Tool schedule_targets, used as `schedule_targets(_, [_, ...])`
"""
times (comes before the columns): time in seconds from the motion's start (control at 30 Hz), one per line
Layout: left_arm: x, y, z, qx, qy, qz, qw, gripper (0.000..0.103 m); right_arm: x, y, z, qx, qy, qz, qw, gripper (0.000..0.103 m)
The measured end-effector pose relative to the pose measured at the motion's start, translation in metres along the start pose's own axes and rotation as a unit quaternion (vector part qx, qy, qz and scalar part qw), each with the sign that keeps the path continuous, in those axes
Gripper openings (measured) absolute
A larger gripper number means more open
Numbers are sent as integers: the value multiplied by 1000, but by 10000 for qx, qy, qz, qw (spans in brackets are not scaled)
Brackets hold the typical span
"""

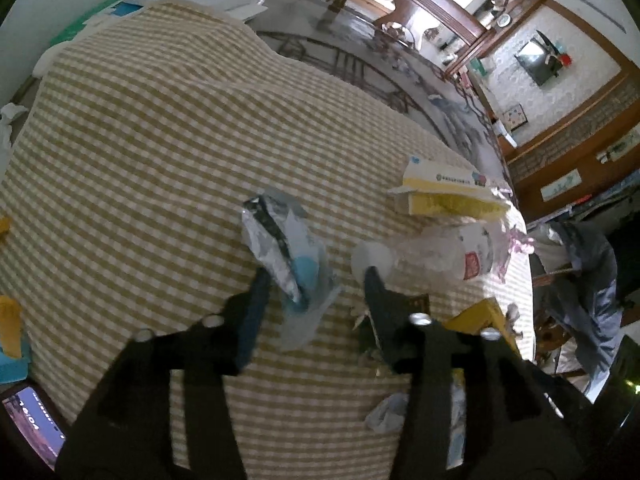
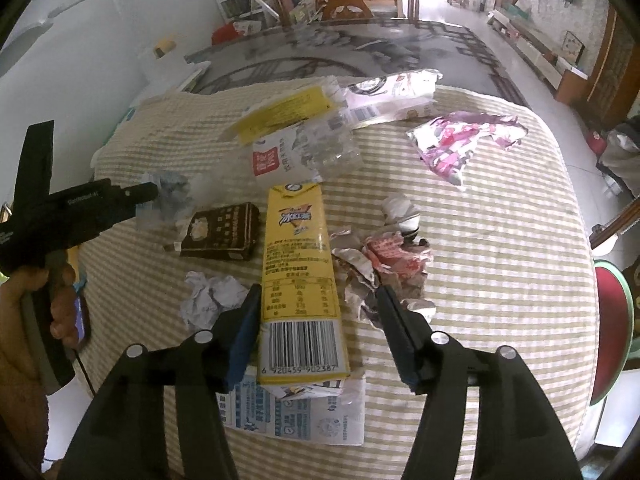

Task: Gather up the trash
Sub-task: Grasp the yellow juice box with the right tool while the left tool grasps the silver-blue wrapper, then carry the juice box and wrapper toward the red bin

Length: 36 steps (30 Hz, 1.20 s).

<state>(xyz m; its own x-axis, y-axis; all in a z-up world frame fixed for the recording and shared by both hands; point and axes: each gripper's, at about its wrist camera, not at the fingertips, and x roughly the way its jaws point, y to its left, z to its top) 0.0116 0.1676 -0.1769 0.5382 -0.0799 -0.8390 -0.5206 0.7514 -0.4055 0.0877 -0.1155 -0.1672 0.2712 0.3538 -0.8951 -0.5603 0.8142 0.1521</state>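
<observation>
Trash lies on a table with a yellow checked cloth (image 2: 500, 240). My left gripper (image 1: 316, 276) is open just above a silver and blue wrapper (image 1: 280, 248), which lies between its fingers. A crushed clear bottle (image 1: 436, 256) lies right of it. My right gripper (image 2: 318, 294) is open over a flattened yellow drink carton (image 2: 298, 280). Around it lie a dark brown box (image 2: 220, 232), crumpled white paper (image 2: 208, 300), crumpled red and white wrappers (image 2: 384, 264), a pink wrapper (image 2: 452, 144) and the clear bottle (image 2: 304, 148). The left gripper (image 2: 160, 196) shows in the right wrist view over the silver wrapper.
A yellow and white carton (image 1: 444, 188) lies near the table's far right edge. A blue and white flat pack (image 2: 296, 416) lies under the yellow carton at the near edge. A phone (image 1: 32, 424) is at the lower left. A red stool (image 2: 612, 320) stands to the right.
</observation>
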Motion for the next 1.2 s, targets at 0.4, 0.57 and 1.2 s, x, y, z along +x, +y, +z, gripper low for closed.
schedule_targets(0.4, [31,0,5,-215,282,110,9993,29,6,5,4,-82,15,55,10000,53])
schedule_targets(0.57, [13,-6,2,-73,16,138,9999,25,10,9,4,-217,94,45,9997,36])
schedule_targets(1.2, [-51,-98,-4,972,-827,-474,9907,25,-37,-21,12,377,-702,112,9968,35])
